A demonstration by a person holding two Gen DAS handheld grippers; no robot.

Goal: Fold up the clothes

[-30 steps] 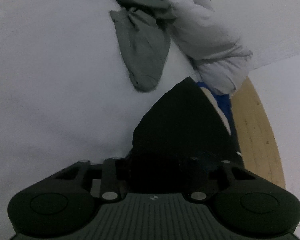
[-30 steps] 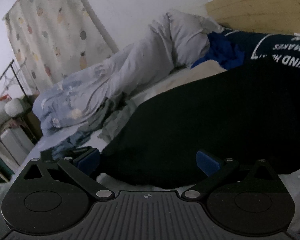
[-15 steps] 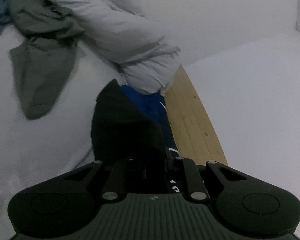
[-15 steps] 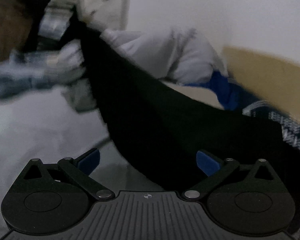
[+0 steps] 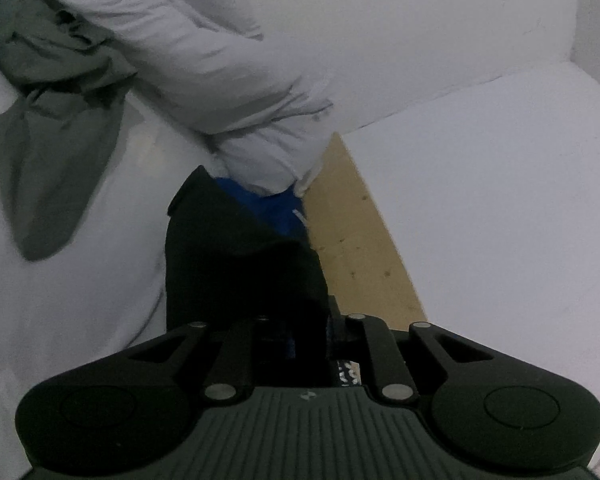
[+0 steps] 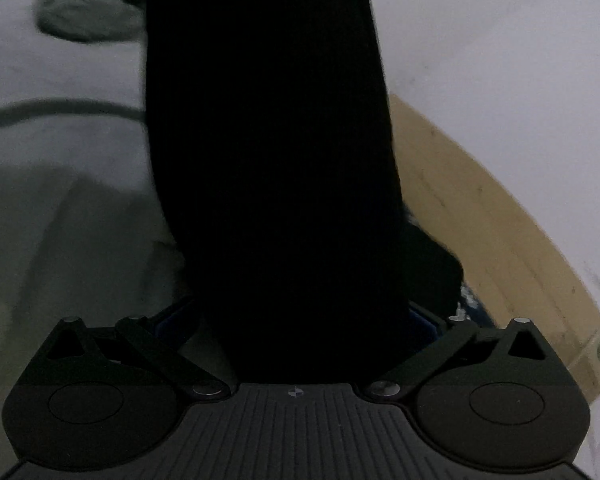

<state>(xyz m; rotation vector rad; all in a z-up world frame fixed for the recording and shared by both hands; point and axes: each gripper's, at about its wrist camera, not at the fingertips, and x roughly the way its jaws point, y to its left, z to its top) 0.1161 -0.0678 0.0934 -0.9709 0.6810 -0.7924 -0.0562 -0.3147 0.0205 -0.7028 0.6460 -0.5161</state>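
Grip: left gripper (image 5: pixel 300 332) pinches black garment (image 5: pixel 236 256); right gripper (image 6: pixel 296 320) wide, jaws closing around it.
Risk: cloth bunches, slips, fold skews.

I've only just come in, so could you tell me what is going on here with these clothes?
A person with a gripper in each hand is folding clothes on a white bed. The left gripper is shut on a black garment and holds it up. The right gripper is closing, with the same black cloth between its jaws. A grey garment and pale bedding lie behind.
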